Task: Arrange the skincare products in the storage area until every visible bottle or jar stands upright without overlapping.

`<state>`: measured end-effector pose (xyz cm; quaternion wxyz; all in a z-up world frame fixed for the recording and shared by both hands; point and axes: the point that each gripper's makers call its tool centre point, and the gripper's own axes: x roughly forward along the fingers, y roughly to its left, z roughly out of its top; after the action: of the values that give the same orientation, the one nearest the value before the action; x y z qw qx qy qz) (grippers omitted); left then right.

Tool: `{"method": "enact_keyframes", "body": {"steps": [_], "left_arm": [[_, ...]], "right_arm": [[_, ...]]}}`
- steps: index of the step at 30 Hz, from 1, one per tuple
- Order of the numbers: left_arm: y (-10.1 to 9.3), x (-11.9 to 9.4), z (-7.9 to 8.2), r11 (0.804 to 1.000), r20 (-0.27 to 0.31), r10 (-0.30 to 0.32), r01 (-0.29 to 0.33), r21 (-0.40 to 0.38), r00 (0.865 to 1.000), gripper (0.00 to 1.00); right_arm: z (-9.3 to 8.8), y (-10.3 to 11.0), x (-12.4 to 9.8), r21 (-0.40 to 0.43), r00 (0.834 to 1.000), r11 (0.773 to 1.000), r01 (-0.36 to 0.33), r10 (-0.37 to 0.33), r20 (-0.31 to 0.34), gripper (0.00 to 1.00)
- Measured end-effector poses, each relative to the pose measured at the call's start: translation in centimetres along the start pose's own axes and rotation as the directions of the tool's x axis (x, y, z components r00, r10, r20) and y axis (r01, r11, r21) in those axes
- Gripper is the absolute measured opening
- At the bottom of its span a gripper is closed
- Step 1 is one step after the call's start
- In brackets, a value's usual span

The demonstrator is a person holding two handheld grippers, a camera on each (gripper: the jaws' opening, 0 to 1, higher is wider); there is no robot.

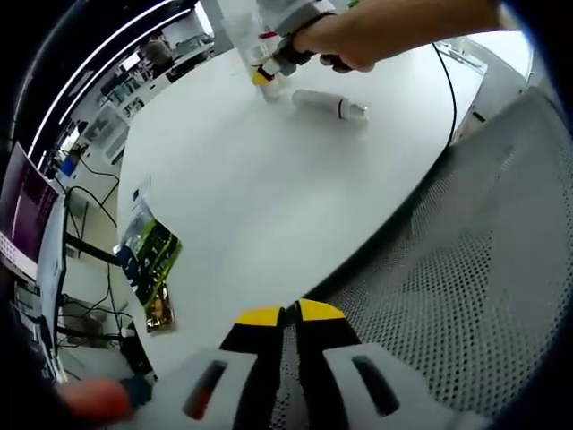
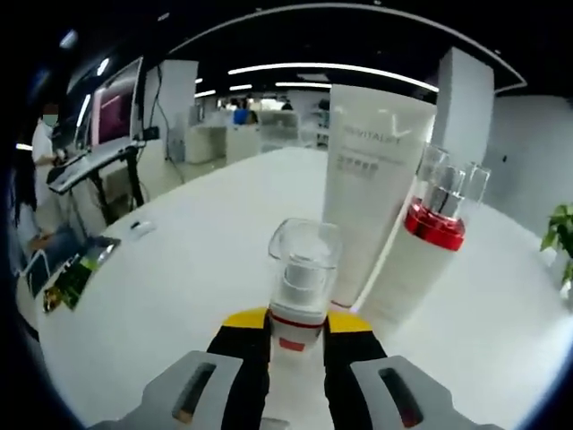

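Upright between the right gripper (image 2: pixel 296 330) fingers, gripped, stands a small clear-capped white bottle (image 2: pixel 300 278) on the white counter (image 2: pixel 179 269), near a tall white tube (image 2: pixel 372 193). Left gripper (image 1: pixel 291 313) fingers are closed, empty.

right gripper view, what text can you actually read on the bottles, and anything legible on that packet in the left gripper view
"REVITALIFT": my best reading of the faint grey letters at the top of the tall white tube.
Smaller lines under that word on the tube: too small to read.
Red-collared bottle and the small clear-capped bottle in the right gripper: no readable label.
Green packet on the table: print is blurred.
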<state>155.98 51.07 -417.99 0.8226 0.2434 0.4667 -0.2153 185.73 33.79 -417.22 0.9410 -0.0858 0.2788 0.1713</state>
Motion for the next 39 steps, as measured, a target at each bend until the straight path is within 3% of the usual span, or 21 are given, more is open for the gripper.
{"method": "enact_keyframes", "body": {"steps": [9, 17, 26, 31, 34, 39], "left_arm": [[0.1, 0.0, 0.0, 1.0, 0.002, 0.004, -0.004, -0.001, 1.0, 0.0], [0.1, 0.1, -0.2, 1.0, -0.016, 0.004, -0.004, -0.005, 1.0, 0.0], [0.3, 0.1, 0.1, 1.0, 0.002, 0.015, -0.015, -0.008, 1.0, 0.0], [0.2, 0.0, 0.0, 1.0, -0.003, 0.013, -0.013, -0.008, 1.0, 0.0], [0.2, 0.0, 0.1, 1.0, -0.001, 0.013, -0.013, -0.01, 1.0, 0.0], [0.0, 0.1, 0.3, 1.0, 0.002, 0.022, -0.022, -0.013, 1.0, 0.0]], "right_arm": [[-1.2, 0.4, -0.1, -0.002, 0.998, 0.999, -0.041, 0.041, -0.043, 0.3], [-1.0, 1.0, -0.4, -0.033, 0.993, 0.994, -0.102, 0.1, -0.057, 0.29], [-2.1, -0.1, -0.1, -0.048, 0.988, 0.991, -0.127, 0.121, -0.1, 0.28], [-2.3, -0.9, 0.2, -0.107, 0.985, 0.984, -0.142, 0.129, -0.114, 0.28], [-2.0, -0.8, 0.3, -0.21, 0.979, 0.962, -0.177, 0.15, -0.137, 0.27], [-1.7, -1.2, 0.6, -0.177, 0.981, 0.969, -0.174, 0.153, -0.123, 0.26]]}}
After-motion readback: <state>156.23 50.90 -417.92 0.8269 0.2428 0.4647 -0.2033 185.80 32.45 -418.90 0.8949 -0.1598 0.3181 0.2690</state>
